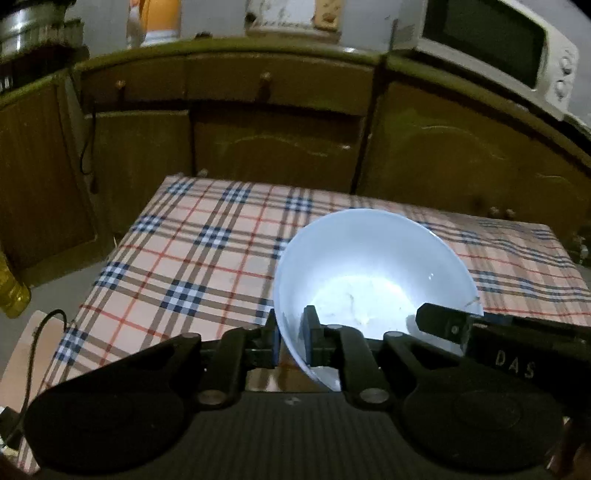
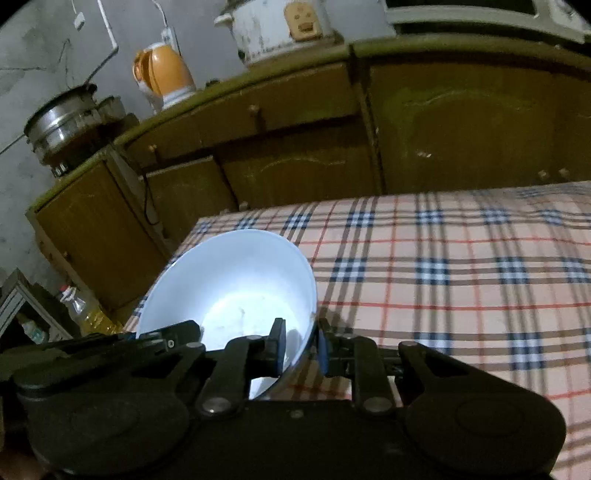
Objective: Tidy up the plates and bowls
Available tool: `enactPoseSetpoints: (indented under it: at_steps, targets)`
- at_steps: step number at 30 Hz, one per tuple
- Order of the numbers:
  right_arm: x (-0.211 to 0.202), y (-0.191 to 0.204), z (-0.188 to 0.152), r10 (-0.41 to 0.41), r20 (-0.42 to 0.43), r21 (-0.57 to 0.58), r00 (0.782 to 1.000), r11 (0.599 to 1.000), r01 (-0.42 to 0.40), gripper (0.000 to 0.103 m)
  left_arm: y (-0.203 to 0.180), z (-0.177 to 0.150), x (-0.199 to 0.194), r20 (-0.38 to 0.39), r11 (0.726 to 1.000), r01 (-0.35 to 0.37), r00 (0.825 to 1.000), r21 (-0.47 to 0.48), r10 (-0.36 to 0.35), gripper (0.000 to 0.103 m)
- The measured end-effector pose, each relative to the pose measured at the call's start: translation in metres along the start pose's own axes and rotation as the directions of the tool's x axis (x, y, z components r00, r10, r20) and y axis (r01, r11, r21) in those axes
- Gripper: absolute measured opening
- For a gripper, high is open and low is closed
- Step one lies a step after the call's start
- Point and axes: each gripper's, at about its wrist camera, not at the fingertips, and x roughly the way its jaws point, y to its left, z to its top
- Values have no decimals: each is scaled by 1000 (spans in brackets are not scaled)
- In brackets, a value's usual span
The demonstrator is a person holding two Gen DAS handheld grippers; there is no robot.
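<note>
One white bowl is held between both grippers over the checked tablecloth. My left gripper is shut on its left rim, one pad inside and one outside the wall. My right gripper is shut on the opposite, right rim in the same way. Each wrist view also shows the other tool: the right gripper reaches in at the bowl's right side, and the left gripper at its left. The inside of the bowl is lit bright and holds nothing. Whether its base touches the cloth is hidden.
Brown cabinets run behind the table. A microwave, an orange kettle, a white cooker and a metal pot stand on top. An oil bottle stands on the floor at the left.
</note>
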Motion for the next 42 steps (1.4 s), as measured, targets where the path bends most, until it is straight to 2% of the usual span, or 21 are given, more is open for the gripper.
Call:
enactPoseSetpoints:
  at_steps: [8,17,29,42]
  targets:
    - [-75,-8,-12,-25,76,-15,997,1000,26,24,-35,-15,-54,59,999,17,998,34,-19,14]
    - [-138,-18,-34,-49,129,-4,990,999,50,24,-63,-36,-92,86,998,42,995,54,-47,15]
    - [-186,-30,-68,-86,159,11,984,996,85,24,-86,-64,-119,93,995,69,993,74,-76,15]
    - [-216,-53,-91,-123,178,47,976,992,117,24,-111,-84,-128,88,989,103,990,104,-113,15]
